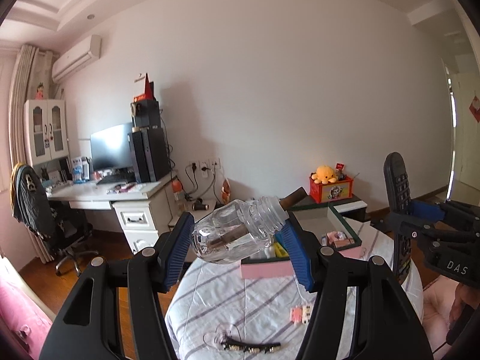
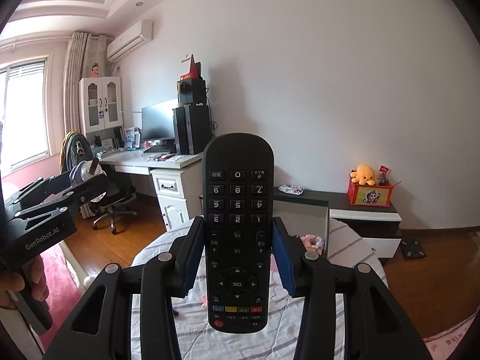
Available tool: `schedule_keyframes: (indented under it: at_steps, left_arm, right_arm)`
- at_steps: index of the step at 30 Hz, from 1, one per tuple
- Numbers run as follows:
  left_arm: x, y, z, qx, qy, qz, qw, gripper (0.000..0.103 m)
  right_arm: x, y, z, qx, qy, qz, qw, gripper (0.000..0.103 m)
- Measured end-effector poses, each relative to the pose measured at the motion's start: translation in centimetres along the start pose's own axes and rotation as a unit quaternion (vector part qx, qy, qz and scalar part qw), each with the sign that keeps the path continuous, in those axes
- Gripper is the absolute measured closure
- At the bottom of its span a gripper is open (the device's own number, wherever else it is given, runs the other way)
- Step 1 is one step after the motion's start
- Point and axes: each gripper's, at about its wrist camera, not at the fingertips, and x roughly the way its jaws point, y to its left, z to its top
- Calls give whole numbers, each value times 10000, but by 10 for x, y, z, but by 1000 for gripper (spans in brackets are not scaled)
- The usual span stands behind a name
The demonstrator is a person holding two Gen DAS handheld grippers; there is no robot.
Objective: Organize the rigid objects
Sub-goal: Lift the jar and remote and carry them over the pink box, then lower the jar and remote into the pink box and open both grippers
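My left gripper (image 1: 237, 234) is shut on a clear glass bottle (image 1: 237, 235) with a brown wick stick through its neck, held tilted above the bed. It also shows in the right wrist view (image 2: 87, 177) at the left. My right gripper (image 2: 238, 240) is shut on a black remote control (image 2: 238, 225), held upright, keypad facing the camera. The remote (image 1: 399, 192) and right gripper (image 1: 420, 210) show at the right of the left wrist view. An open compartmented box (image 1: 330, 225) with small items lies on the bed beyond the bottle.
The bed (image 1: 240, 300) has a striped sheet with a pink-and-white clip (image 1: 300, 315) and a black hair clip (image 1: 252, 346). A pink block (image 1: 267, 270) lies by the box. A desk (image 2: 156, 162) stands left, a low cabinet (image 2: 360, 213) with a red box right.
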Motion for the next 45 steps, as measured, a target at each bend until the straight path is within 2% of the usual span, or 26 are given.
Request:
schedule_keyframes:
  at_steps: [5, 11, 16, 23, 28, 34, 39, 45]
  left_arm:
    - [14, -10, 15, 39, -109, -60, 9999, 42]
    - [48, -27, 25, 154, -24, -189, 9997, 42]
    - [87, -41, 32, 241, 71, -248, 9994, 42]
    - [162, -62, 33, 362, 390, -399, 9978, 42]
    - [222, -72, 20, 367, 785, -483, 9951, 42]
    - [288, -81, -11, 300, 1392, -558, 9882, 42]
    - [314, -89, -40, 278, 1706, -564, 9833, 42]
    - [328, -83, -57, 55, 1785, -501, 9826, 41]
  right_arm:
    - [5, -11, 8, 9, -97, -26, 9999, 58]
    - [22, -28, 23, 28, -186, -70, 9998, 58]
    - [48, -45, 32, 39, -153, -80, 9998, 58]
    - [96, -74, 34, 149, -5, -71, 9999, 58]
    - [140, -95, 27, 274, 237, -56, 9993, 58]
    - [193, -113, 10, 358, 636, -5, 9973, 58]
    - [221, -121, -4, 468, 849, 40, 9953, 58]
    - [247, -118, -15, 509, 1012, 176, 9934, 58]
